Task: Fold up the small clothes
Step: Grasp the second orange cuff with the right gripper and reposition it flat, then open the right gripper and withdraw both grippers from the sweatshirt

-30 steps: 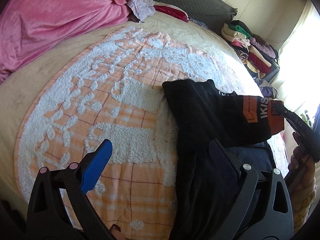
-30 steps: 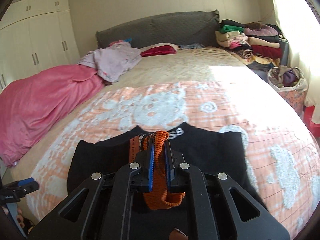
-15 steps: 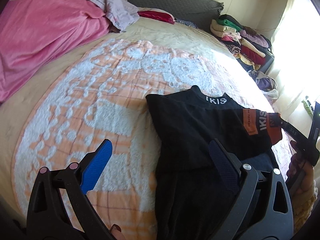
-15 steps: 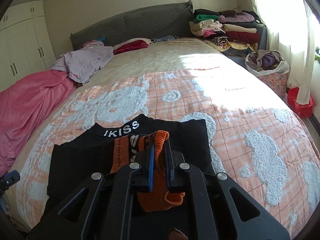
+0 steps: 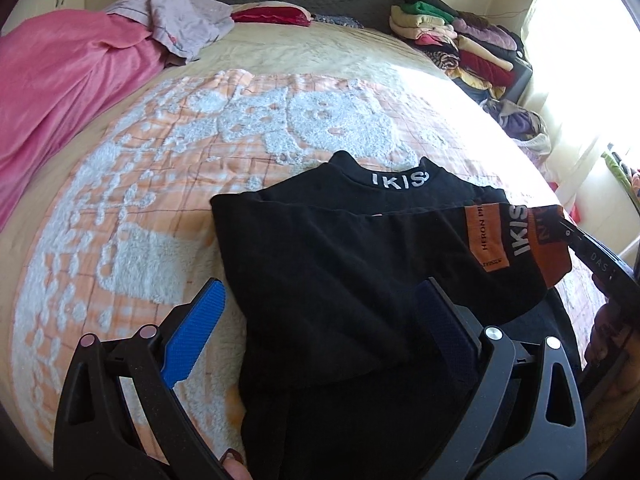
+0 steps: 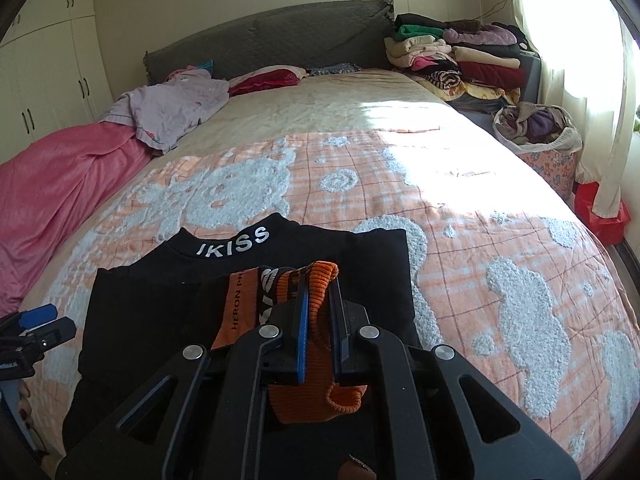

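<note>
Partly folded: right gripper (image 6: 318, 320) pinches the sweater (image 5: 360, 260)'s orange cuff (image 6: 316, 396) across its body; left gripper (image 5: 316, 328) open, empty.

the black top (image 6: 248, 292) reads "ikiss" on its collar (image 6: 234, 242) and "heron" on its orange sleeve (image 6: 240, 304).

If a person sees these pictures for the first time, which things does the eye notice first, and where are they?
First comes the black top with white letters on its collar, lying on the orange and white blanket near the foot of the bed. The right gripper is shut on its orange cuff, while the left gripper is open above the garment. A pink cover lies bunched along the left side.
</note>
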Tool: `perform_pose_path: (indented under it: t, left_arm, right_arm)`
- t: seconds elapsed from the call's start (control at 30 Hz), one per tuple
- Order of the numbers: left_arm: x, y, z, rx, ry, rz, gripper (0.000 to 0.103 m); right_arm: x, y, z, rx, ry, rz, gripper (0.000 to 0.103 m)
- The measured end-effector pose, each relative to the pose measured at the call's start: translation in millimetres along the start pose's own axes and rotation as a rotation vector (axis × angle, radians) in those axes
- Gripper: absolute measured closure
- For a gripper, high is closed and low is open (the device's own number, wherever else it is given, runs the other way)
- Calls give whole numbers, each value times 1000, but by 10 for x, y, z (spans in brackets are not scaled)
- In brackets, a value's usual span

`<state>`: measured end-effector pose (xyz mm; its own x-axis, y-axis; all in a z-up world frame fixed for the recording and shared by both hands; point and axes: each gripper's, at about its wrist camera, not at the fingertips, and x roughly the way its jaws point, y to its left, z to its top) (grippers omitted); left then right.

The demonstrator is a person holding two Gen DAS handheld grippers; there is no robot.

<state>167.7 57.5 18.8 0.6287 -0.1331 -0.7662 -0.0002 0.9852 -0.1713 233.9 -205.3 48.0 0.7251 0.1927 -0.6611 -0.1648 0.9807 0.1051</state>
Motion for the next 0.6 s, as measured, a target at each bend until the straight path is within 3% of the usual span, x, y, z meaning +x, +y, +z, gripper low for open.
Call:
perform_pose_path:
  t: [0.2, 0.3, 0.37, 0.57, 0.6]
  left_arm:
    - [269, -56, -9, 14, 50, 15, 15]
    - [533, -20, -114, 34, 125, 64, 15]
    - [585, 19, -185, 36, 131, 68, 15]
    - [349, -27, -171, 32, 69, 45, 16]
    - [332, -39, -162, 34, 60, 47, 20]
  right_arm:
    - [53, -77, -6, 3, 8, -34, 92]
    - [51, -194, -49, 27, 28, -125, 77]
    - [-19, -268, -97, 58, 26, -92, 64]
    - [-129, -134, -251, 3, 53, -50, 60]
    - [-126, -81, -273, -14, 63, -32, 57]
